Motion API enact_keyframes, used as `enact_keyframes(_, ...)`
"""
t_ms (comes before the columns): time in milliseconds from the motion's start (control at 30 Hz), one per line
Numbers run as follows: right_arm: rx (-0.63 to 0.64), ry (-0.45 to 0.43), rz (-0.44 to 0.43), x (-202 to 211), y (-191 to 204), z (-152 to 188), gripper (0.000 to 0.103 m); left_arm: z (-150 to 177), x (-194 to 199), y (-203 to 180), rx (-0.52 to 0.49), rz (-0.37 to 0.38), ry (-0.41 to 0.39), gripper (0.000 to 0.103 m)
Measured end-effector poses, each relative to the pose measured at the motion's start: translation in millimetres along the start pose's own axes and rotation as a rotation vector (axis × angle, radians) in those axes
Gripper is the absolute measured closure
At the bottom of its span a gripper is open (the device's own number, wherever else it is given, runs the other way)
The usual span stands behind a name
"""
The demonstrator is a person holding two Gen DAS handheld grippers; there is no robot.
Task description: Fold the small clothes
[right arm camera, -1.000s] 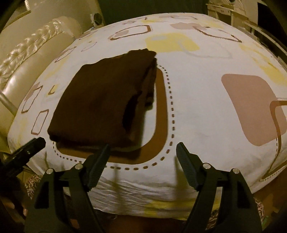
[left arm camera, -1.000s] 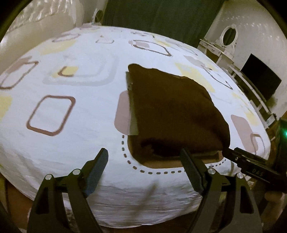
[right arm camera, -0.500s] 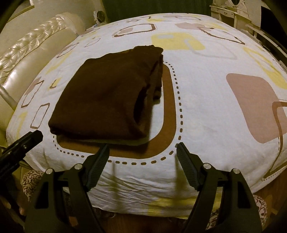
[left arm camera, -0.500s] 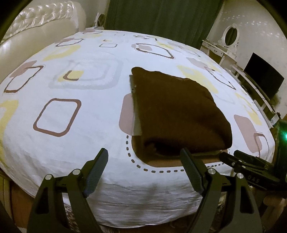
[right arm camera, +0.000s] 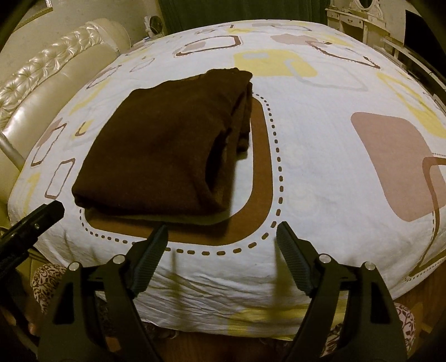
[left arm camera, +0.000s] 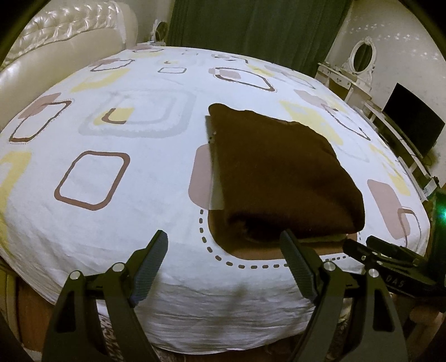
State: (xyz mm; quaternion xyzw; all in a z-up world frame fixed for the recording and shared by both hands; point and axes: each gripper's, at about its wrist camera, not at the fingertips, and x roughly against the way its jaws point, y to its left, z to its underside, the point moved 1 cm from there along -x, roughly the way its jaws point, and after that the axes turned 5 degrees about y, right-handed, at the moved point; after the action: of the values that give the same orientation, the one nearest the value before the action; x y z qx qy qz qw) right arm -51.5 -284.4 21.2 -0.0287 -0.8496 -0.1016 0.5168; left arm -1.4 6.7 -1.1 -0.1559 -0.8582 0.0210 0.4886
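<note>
A dark brown garment (left arm camera: pixel 278 172) lies folded into a thick rectangle on the patterned bed sheet (left arm camera: pixel 111 139). My left gripper (left arm camera: pixel 223 239) hovers open over the near edge of the bed, its right finger just in front of the garment's near corner and nothing between the fingers. In the right wrist view the same garment (right arm camera: pixel 156 150) lies ahead and to the left of my right gripper (right arm camera: pixel 222 231). Its jaws are opening and hold nothing. Each gripper shows at the edge of the other's view: the right gripper (left arm camera: pixel 390 261), the left gripper (right arm camera: pixel 33 222).
A padded cream headboard (left arm camera: pixel 55 41) runs along the left of the bed. Dark green curtains (left arm camera: pixel 251 22) hang behind it. A white dressing table with an oval mirror (left arm camera: pixel 362 55) and a dark screen (left arm camera: pixel 409 117) stand to the right.
The right wrist view has shifted a little, so the garment sits slightly further right in it. The garment lies as before, and both grippers stay empty.
</note>
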Motion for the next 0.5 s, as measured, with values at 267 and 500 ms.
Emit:
enact_keyframes(267, 0.002, 0.003, 0.001, -1.5, -0.1, 1.1, 0.023, -1.0, 0.6, 0.4, -0.013, -0.02, -0.003, 0.021)
enact_keyframes(500, 0.005, 0.006, 0.002, -2.4, 0.5, 2.1, 0.023, -3.1, -1.6, 2.2, -0.009, -0.031, 0.013, 0.021)
